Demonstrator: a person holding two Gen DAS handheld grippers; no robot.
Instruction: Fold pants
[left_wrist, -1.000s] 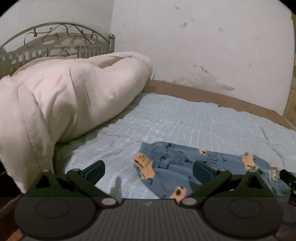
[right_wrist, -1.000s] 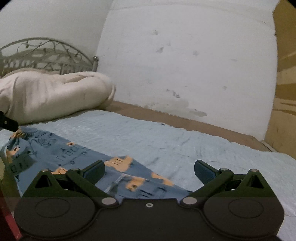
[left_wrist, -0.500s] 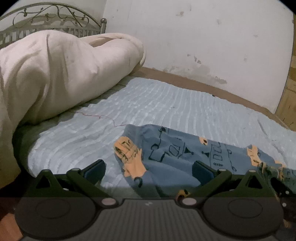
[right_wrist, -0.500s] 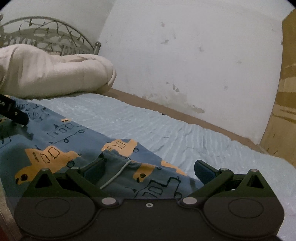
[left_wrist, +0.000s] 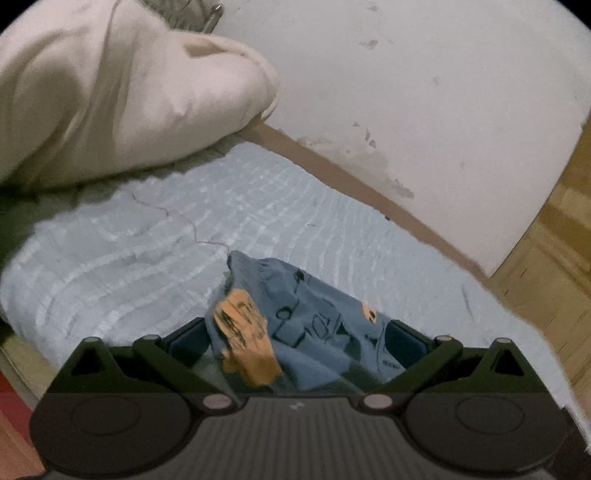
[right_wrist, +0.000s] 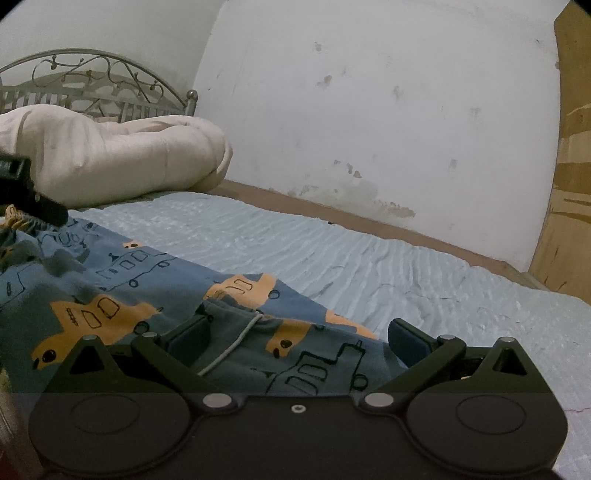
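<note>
Blue pants (right_wrist: 110, 295) on bed (right_wrist: 369, 251), long axis lower left to center. Left tool (left_wrist: 295, 343) & right tool (right_wrist: 295, 339) both open, cloth bunched btwn jaws, ungripped.

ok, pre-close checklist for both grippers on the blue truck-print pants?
1. Left gripper open: ok.
2. Blue truck-print pants bunched between the left fingers: ok.
3. Right gripper open: ok.
4. Pants fabric and pale drawstring between the right fingers: ok.
5. Light blue ribbed bedsheet kept out of either grip: cannot tell.
6. Cream rolled duvet apart from pants: ok.
</note>
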